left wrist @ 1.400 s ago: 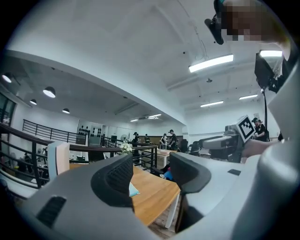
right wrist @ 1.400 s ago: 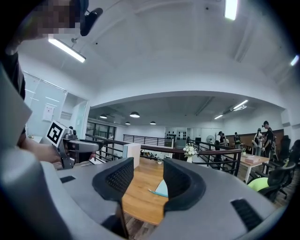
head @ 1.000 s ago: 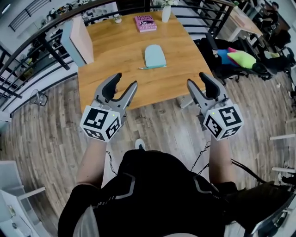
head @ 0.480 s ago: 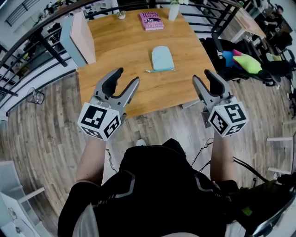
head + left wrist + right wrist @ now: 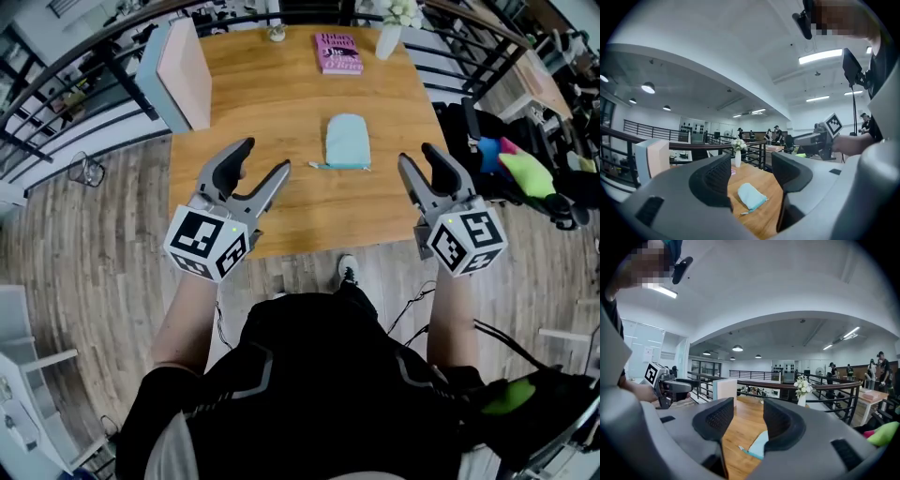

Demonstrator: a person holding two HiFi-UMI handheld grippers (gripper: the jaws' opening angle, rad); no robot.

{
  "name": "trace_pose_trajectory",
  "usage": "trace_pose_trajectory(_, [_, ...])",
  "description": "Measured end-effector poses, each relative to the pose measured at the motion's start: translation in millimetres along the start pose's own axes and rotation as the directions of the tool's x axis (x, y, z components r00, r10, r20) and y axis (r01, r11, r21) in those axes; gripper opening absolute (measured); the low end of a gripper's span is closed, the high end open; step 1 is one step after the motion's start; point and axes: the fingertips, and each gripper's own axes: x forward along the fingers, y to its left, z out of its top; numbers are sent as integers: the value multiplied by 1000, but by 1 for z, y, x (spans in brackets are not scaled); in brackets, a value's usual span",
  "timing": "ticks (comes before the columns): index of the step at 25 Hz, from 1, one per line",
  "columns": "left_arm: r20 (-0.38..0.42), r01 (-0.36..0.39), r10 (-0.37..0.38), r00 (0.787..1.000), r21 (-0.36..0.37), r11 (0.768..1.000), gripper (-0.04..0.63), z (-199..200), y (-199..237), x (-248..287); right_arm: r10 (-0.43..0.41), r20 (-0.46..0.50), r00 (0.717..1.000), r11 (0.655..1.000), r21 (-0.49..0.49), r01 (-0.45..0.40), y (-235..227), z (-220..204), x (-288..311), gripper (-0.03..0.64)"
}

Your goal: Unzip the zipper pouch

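The pale blue zipper pouch (image 5: 348, 141) lies flat on the wooden table (image 5: 244, 103), zip edge toward the person, so the left gripper (image 5: 264, 157) (jaws just opened wider) and right gripper (image 5: 418, 156), both spread and empty, hang short of it, seemingly to flank it.

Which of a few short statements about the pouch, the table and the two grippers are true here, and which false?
1. The light blue pouch lies flat on the wooden table, touched by neither gripper. True.
2. The left gripper is shut on the pouch's zipper pull. False: its fingers stand apart, having just opened wider, with nothing between them, and it is short of the pouch.
3. A pink book lies on the table beyond the pouch. True.
4. The vase of flowers stands on the pouch. False: it stands at the table's far edge, beside the book.
5. The right gripper holds the book. False: it is open and empty, near the table's front edge.
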Motion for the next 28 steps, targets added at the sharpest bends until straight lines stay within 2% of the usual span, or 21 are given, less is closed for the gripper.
trace_pose_trajectory(5, [10,-89,89,996,-2,996,314,10,-4,35,111,7,994,993,-30,-110,-47,7,30,207])
trace_pose_trajectory(11, [27,-180,182,983,-74,981,314,22,-8,78,208,-20,978,977,-53,-209,-101,2,57,207])
trace_pose_trajectory(13, [27,-204,207,978,-74,976,314,24,-12,88,237,-27,971,970,-51,-238,-113,-2,65,207])
trace_pose_trajectory(22, [-5,-275,276,961,-80,958,314,12,-29,122,374,-67,925,923,-73,-378,-143,-19,95,207])
trace_pose_trajectory(28, [-92,-308,297,950,-141,941,314,-27,-41,123,444,-147,884,884,-89,-459,-141,-61,119,199])
